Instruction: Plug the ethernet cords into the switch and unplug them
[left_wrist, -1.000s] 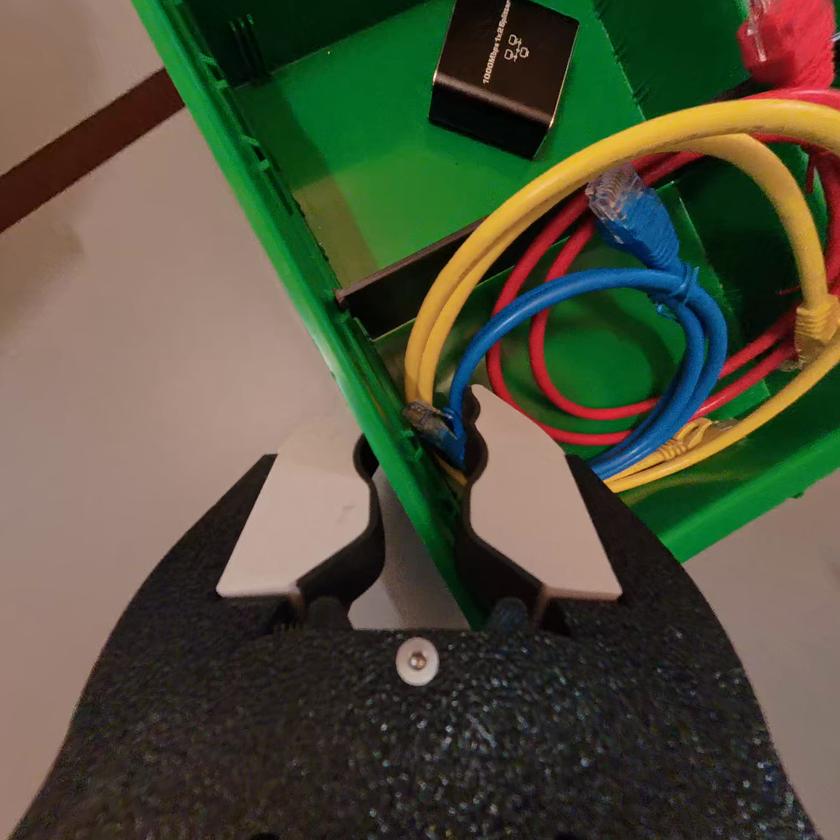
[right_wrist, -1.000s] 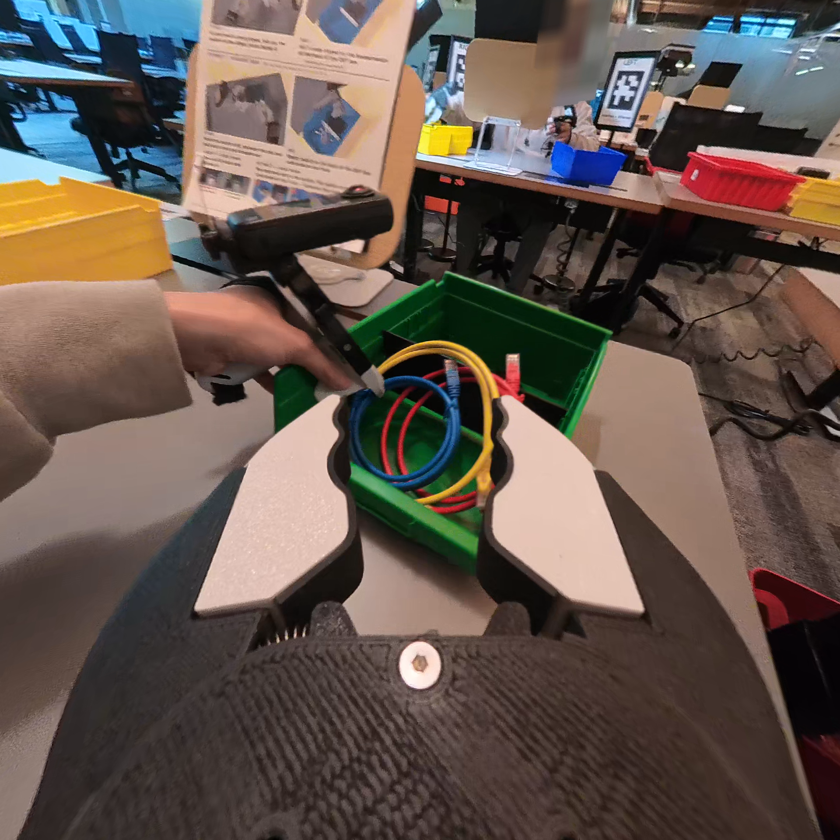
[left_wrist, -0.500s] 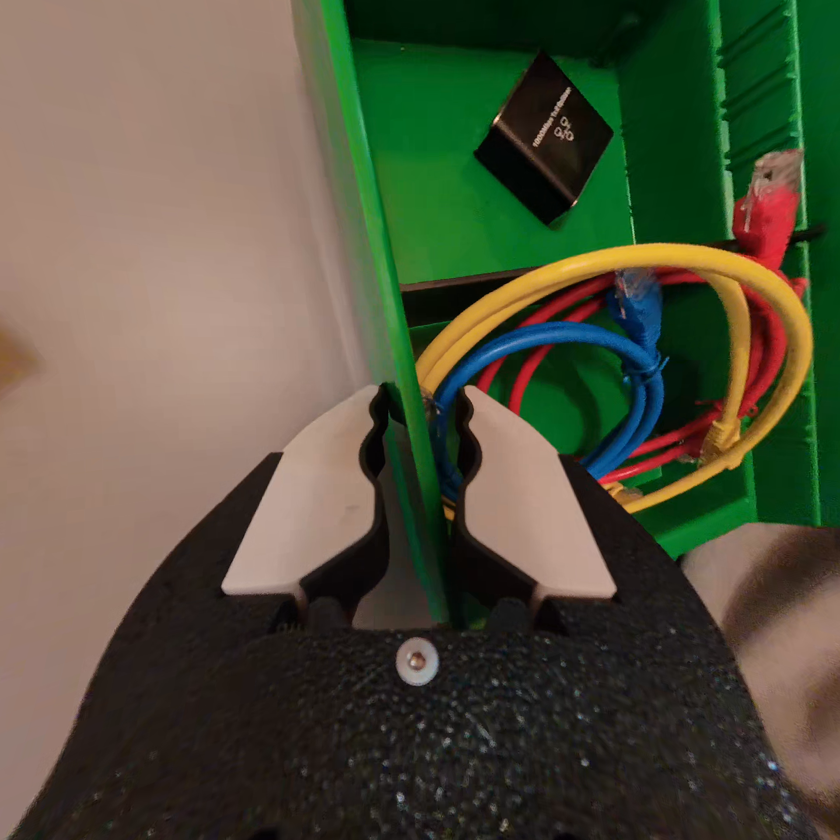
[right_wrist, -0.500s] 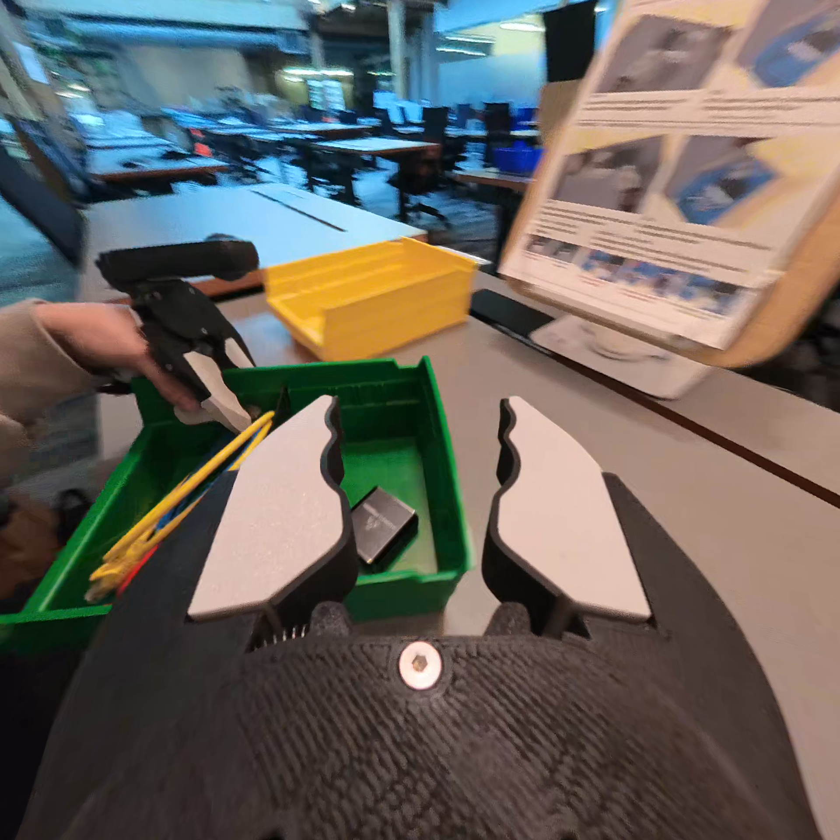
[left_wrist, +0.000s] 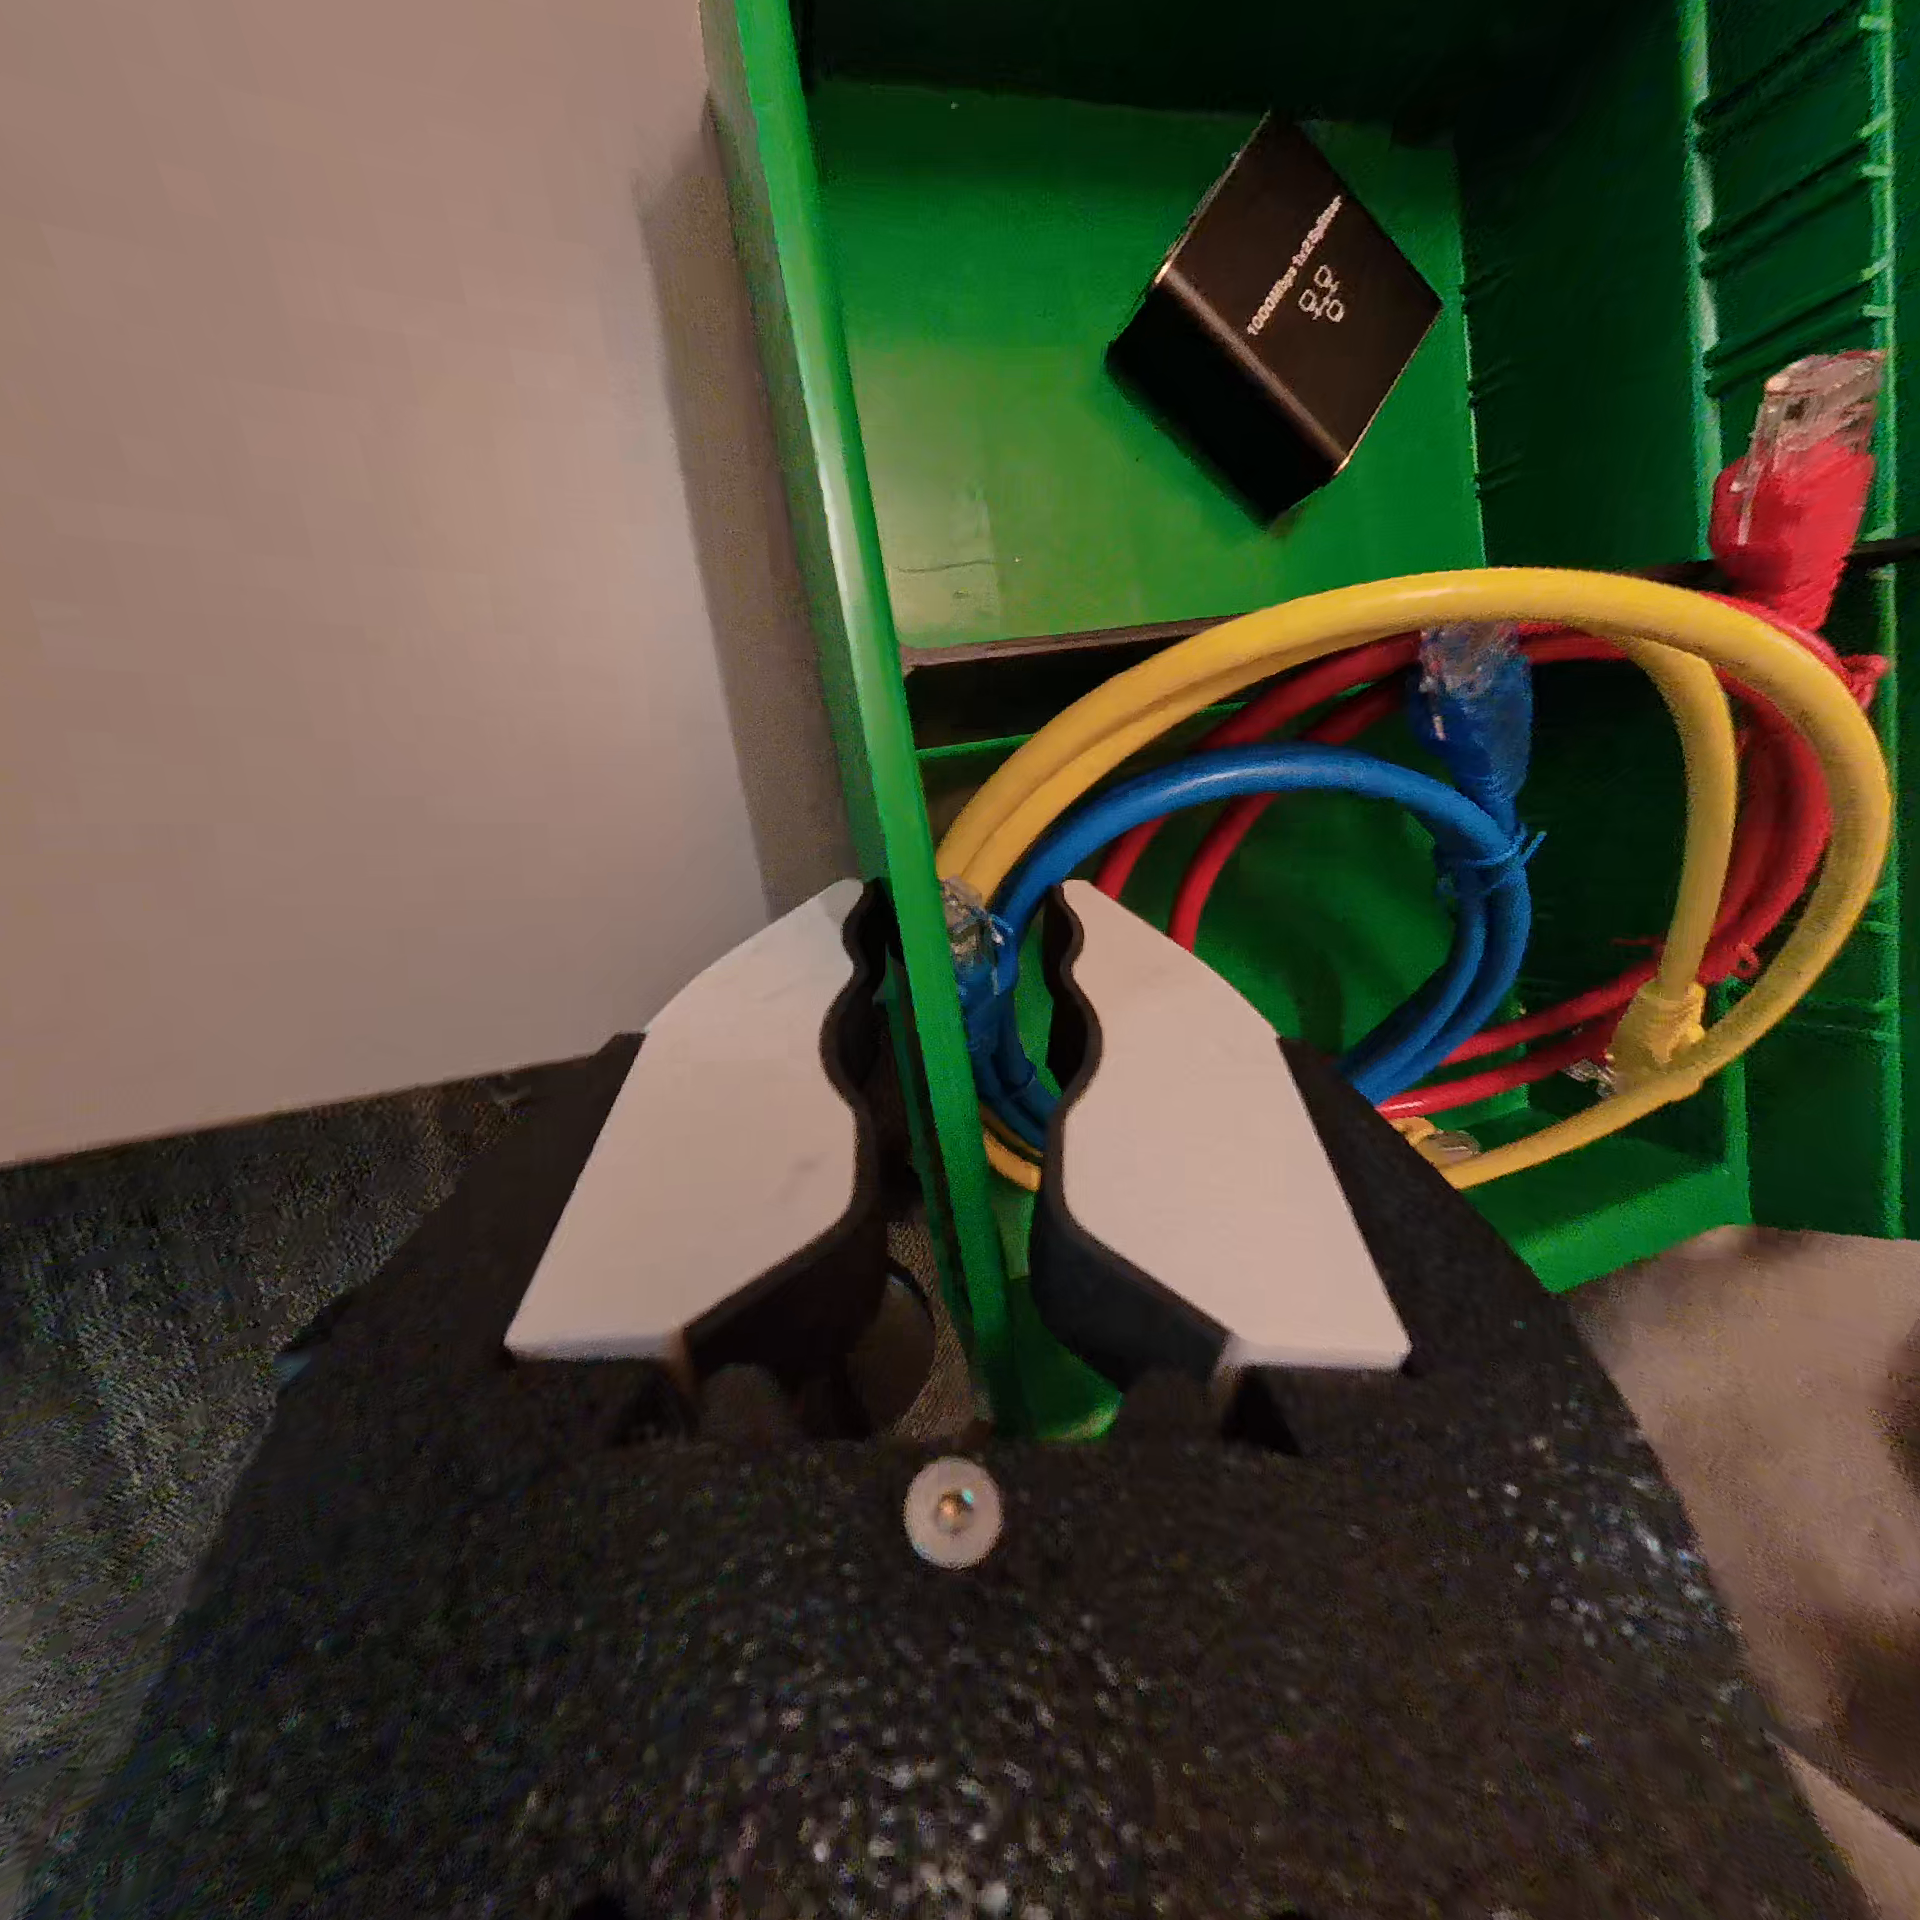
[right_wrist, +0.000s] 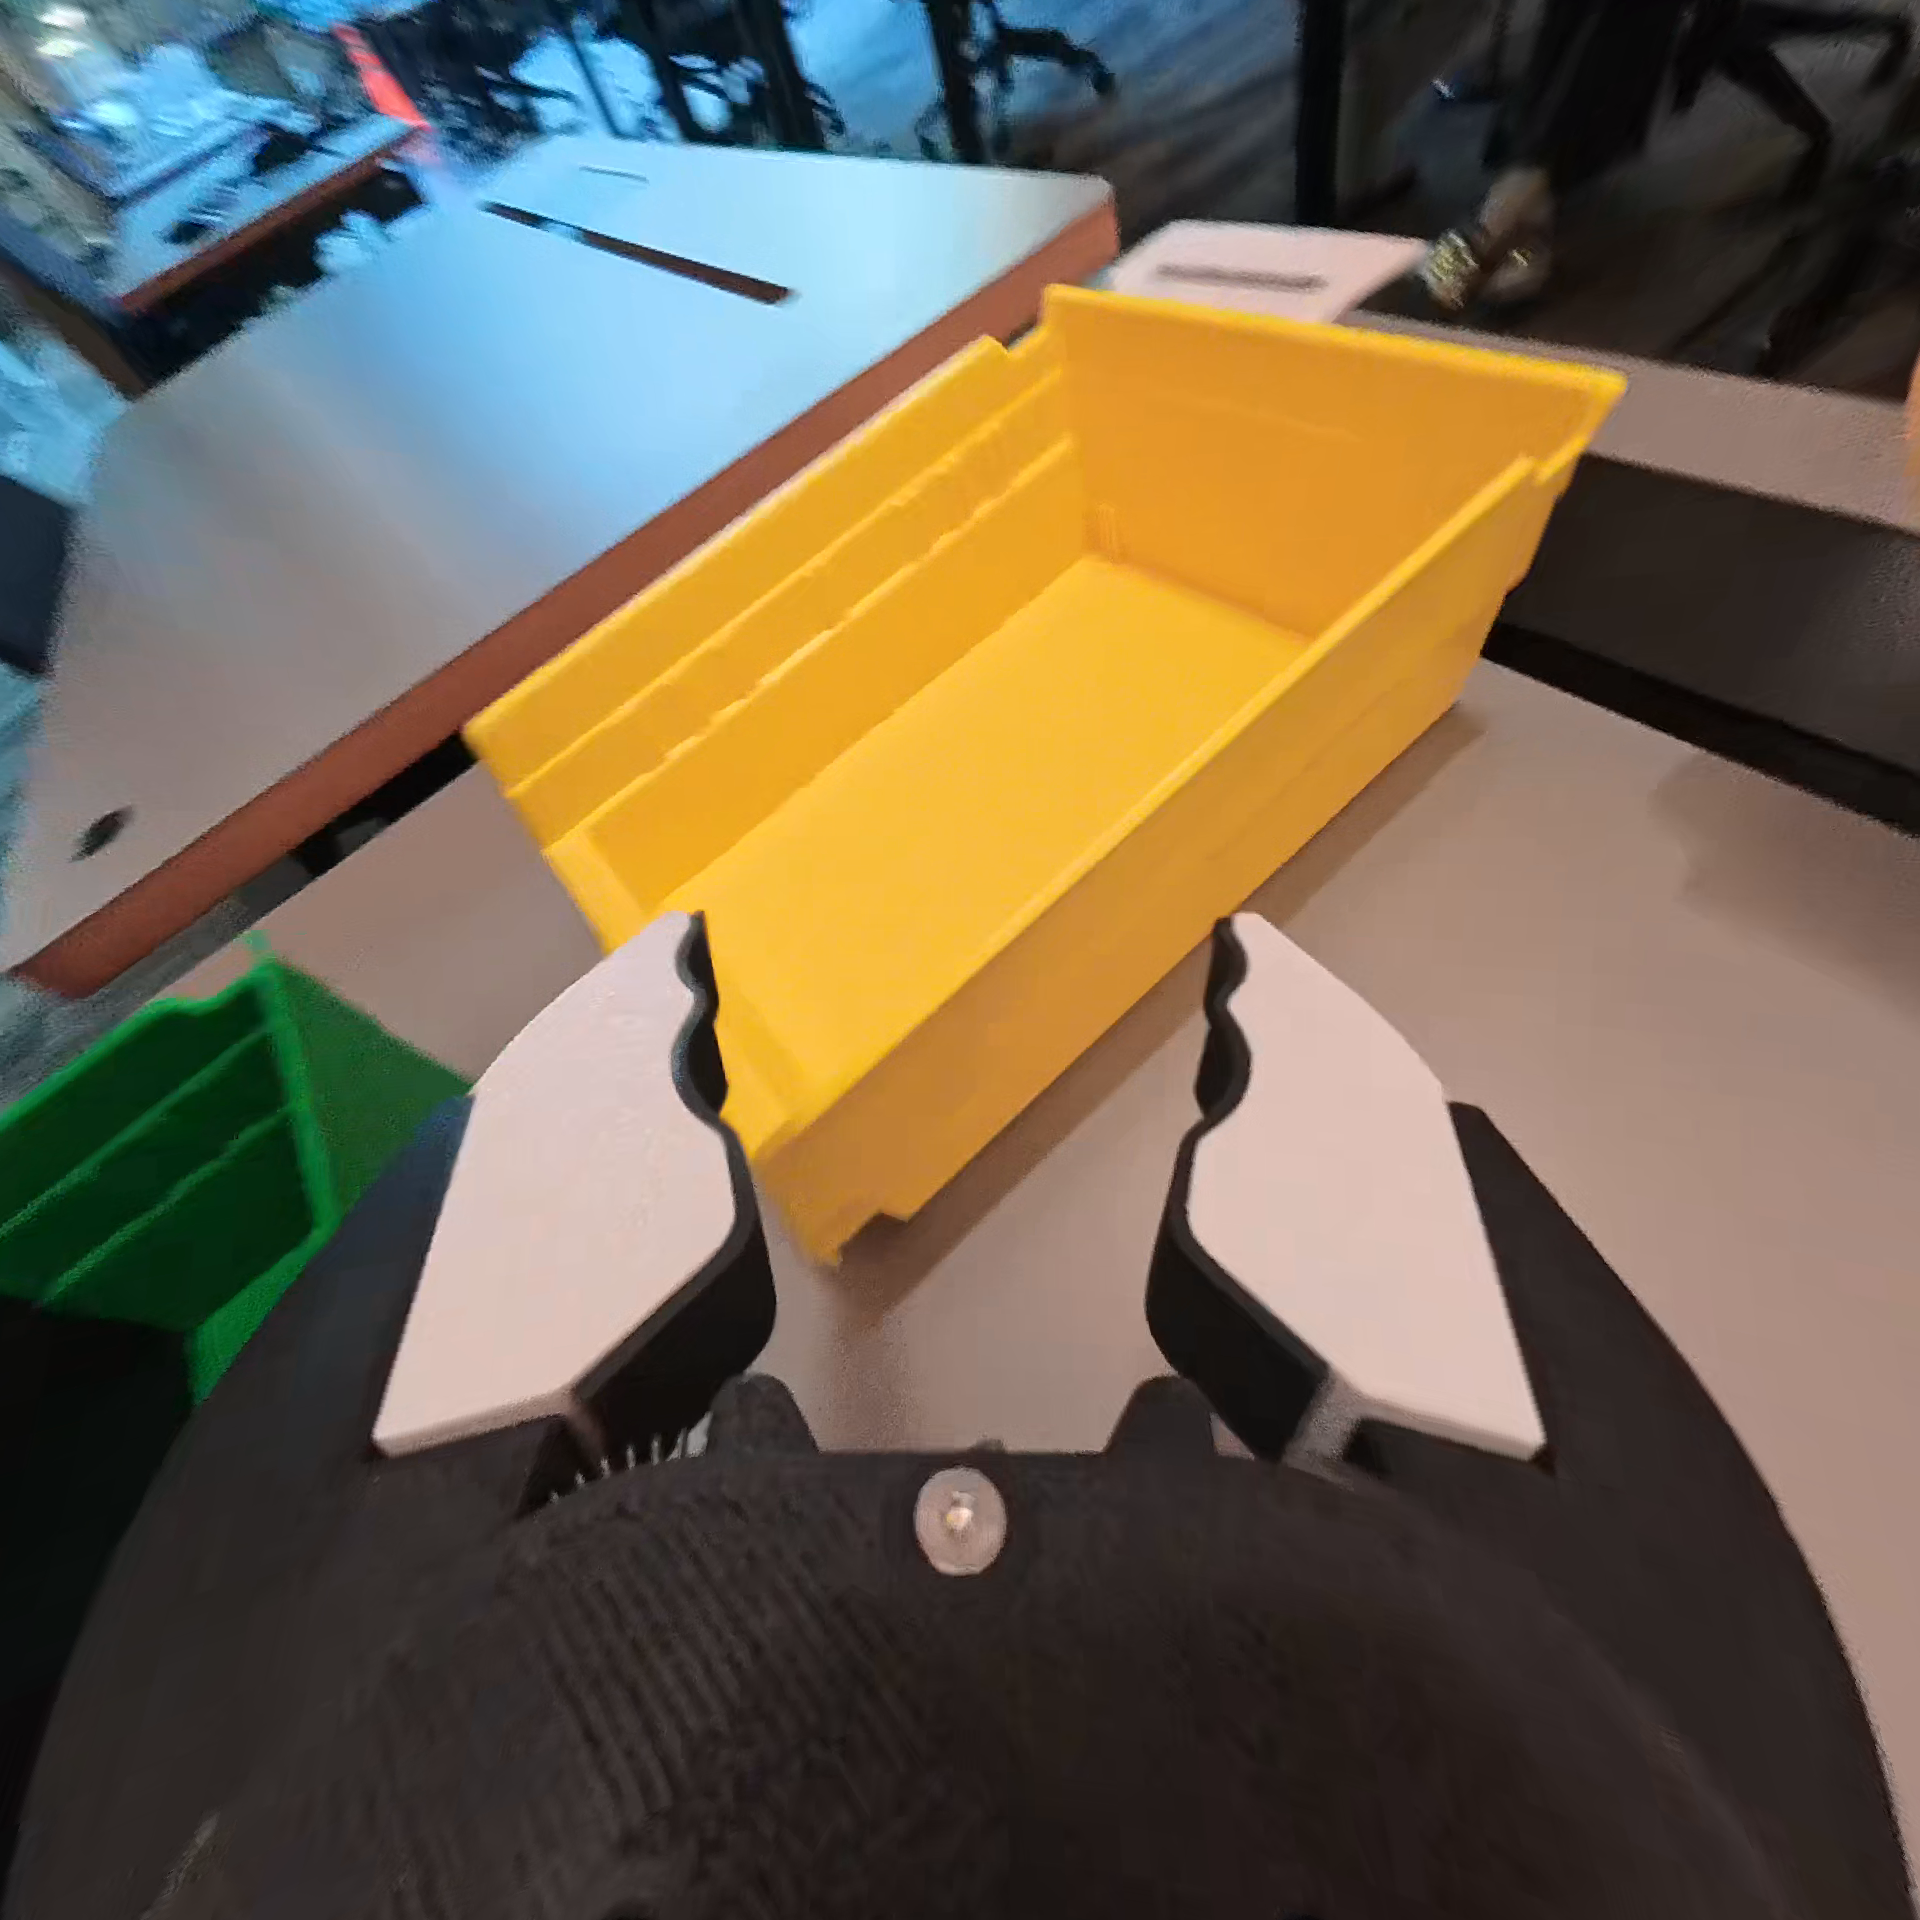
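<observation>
Step in hand: fetching a cord. The left gripper (left_wrist: 951, 935) straddles the green bin (left_wrist: 831, 582) side wall, apparently clamping wall and blue cord (left_wrist: 1299, 774) together. Switch (left_wrist: 1273, 332) lies unplugged in the far compartment. The right gripper (right_wrist: 956, 971) gapes empty over the yellow bin (right_wrist: 1299, 436). Next: free one plug

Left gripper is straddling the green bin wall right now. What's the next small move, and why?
Probably lift the left gripper clear of the green bin wall and shift it inward onto the blue cord. One finger sits outside the wall, the other inside beside the cord, so closing here would likely pinch the wall too. The right gripper is open, facing the yellow bin.
</observation>
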